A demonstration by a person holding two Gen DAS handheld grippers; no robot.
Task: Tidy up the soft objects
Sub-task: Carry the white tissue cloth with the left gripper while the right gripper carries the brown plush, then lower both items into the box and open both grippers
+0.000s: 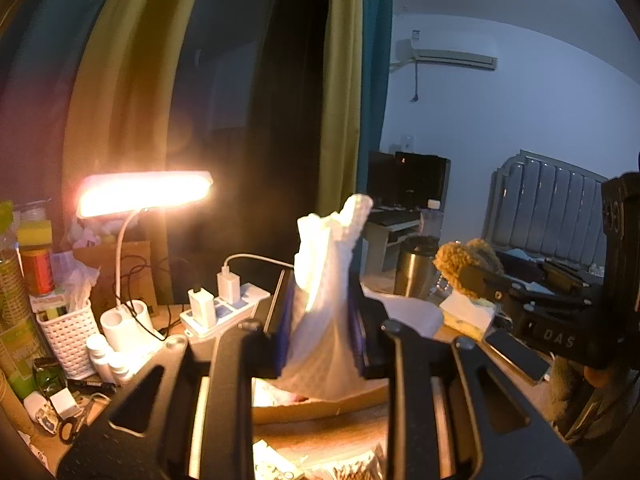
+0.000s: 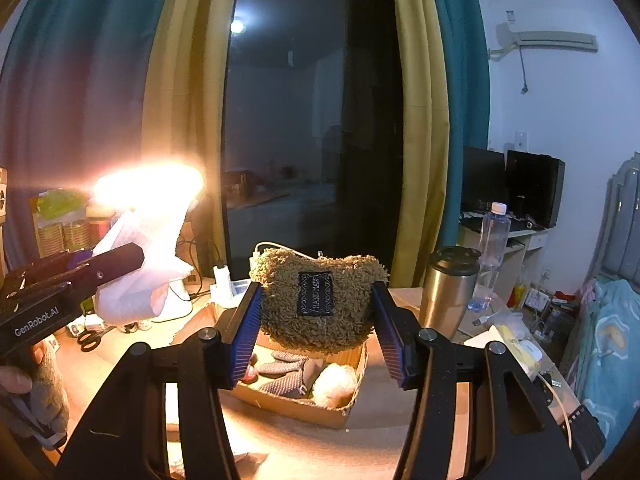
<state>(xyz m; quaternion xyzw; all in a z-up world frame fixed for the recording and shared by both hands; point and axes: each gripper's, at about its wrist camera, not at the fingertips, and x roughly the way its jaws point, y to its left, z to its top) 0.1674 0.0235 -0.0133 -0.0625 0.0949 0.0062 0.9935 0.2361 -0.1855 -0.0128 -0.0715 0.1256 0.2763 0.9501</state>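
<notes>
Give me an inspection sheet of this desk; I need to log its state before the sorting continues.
Surface: wooden desk, lamp-lit, crowded.
Job's things: white cloth and brown fuzzy pouch held in the air; cardboard box holds grey knitted pieces and a white fluffy ball.
Clutter: steel tumbler, water bottle, white basket, scissors.
Grippers: left gripper shut on the cloth; right gripper shut on the pouch.
Cables: power strip with chargers, white lead, black lamp cord.
Surroundings: curtains, dark window, air conditioner, monitors, bed.
</notes>
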